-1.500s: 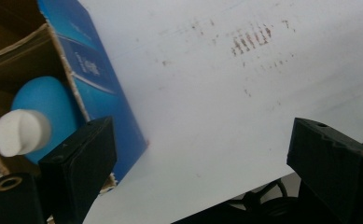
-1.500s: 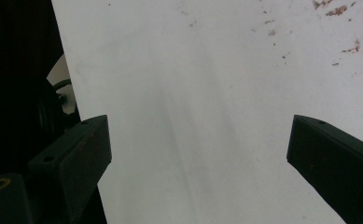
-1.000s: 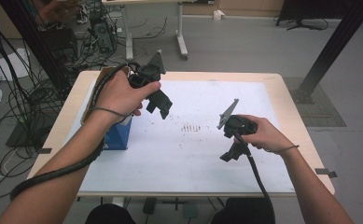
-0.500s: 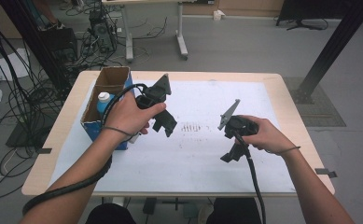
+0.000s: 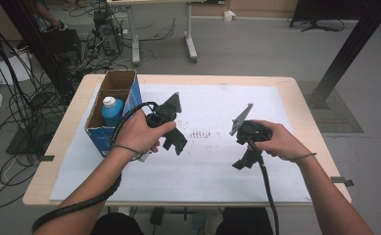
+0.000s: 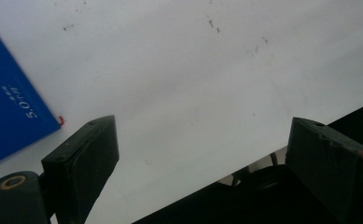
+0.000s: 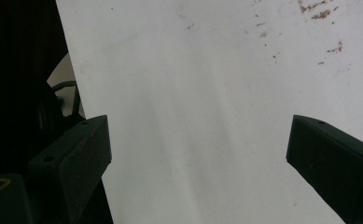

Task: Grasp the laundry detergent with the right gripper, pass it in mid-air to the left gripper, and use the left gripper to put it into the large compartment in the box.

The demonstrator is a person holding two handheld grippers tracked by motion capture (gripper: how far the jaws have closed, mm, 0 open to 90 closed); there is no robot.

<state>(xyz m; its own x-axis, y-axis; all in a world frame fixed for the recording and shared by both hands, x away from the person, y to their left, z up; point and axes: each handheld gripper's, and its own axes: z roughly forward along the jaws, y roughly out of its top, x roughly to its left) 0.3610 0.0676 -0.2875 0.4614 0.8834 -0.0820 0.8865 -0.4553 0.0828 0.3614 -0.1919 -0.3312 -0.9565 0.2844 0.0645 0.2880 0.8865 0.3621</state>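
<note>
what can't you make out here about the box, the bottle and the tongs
- Bottle, high view: only its white cap and blue shoulder show; the cardboard box wall hides the rest.
- Box print, left gripper view: cut off by the left edge, too little to read fully.
- Left tongs, high view: the jaws' gap is hidden by the hand.

the high view looks forward and down over the whole table (image 5: 296,93). both gripper views sit close above the white sheet (image 6: 179,70), facing down between wide-apart jaws; all three share it.
</note>
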